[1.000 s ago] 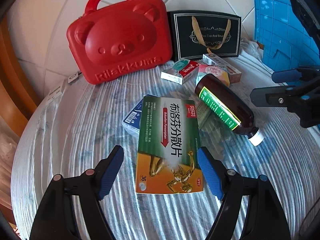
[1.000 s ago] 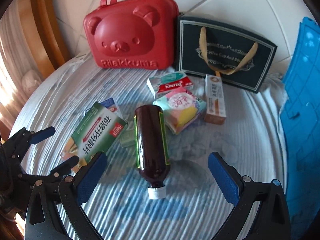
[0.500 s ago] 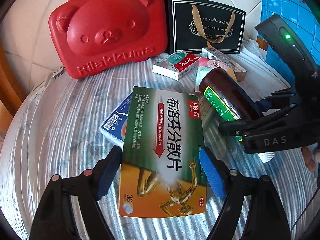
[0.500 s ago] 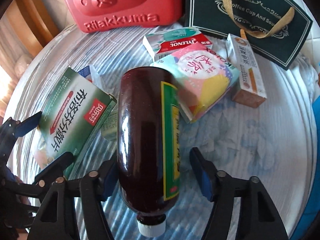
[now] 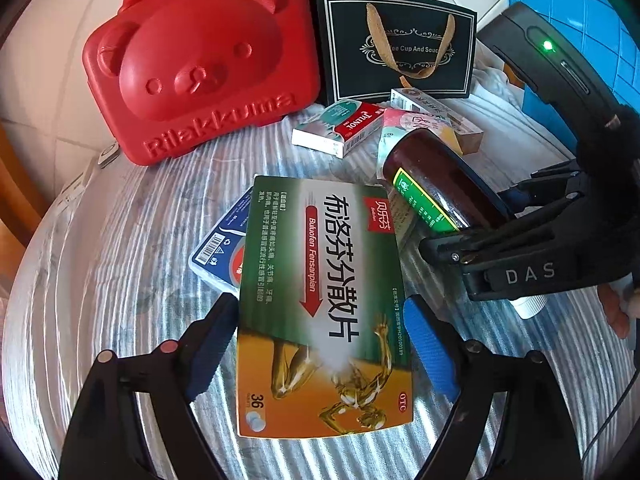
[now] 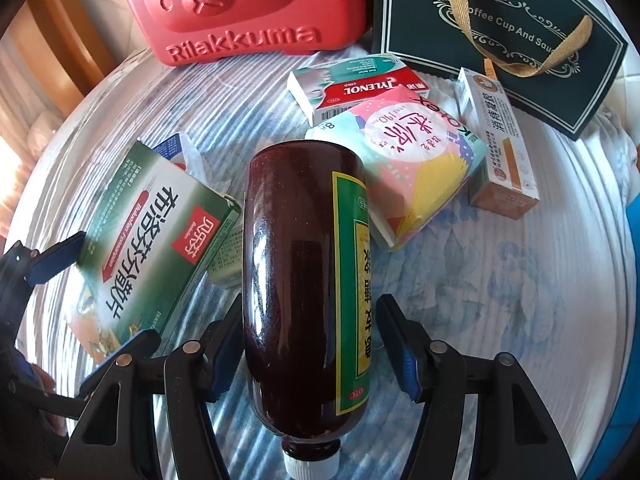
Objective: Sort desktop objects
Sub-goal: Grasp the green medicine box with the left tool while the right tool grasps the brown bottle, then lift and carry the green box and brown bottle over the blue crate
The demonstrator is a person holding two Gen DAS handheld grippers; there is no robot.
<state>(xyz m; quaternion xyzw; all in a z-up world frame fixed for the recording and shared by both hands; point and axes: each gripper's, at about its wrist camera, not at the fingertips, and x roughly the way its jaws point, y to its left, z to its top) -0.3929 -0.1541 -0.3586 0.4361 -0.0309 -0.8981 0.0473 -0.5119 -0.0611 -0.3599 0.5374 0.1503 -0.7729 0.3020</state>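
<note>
Since one second earlier, the right claw (image 6: 310, 348) has descended over the brown bottle (image 6: 300, 280) and narrowed from wide open until its fingers bracket the bottle's lower body. The left claw (image 5: 320, 348) has advanced along the green medicine box (image 5: 324, 300), now straddling its middle; its jaws are opening around the box.

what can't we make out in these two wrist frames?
- Blue packet, left wrist: mostly under the green box; print unreadable.
- Small pale box, right wrist: wedged between the green box and the bottle; only a corner shows.
- Bottle cap, right wrist: cut off by the bottom edge.
- Blue crate, left wrist: cut by the frame edge and hidden behind the right gripper.
- Right gripper's far pad contact: gap unclear.
</note>
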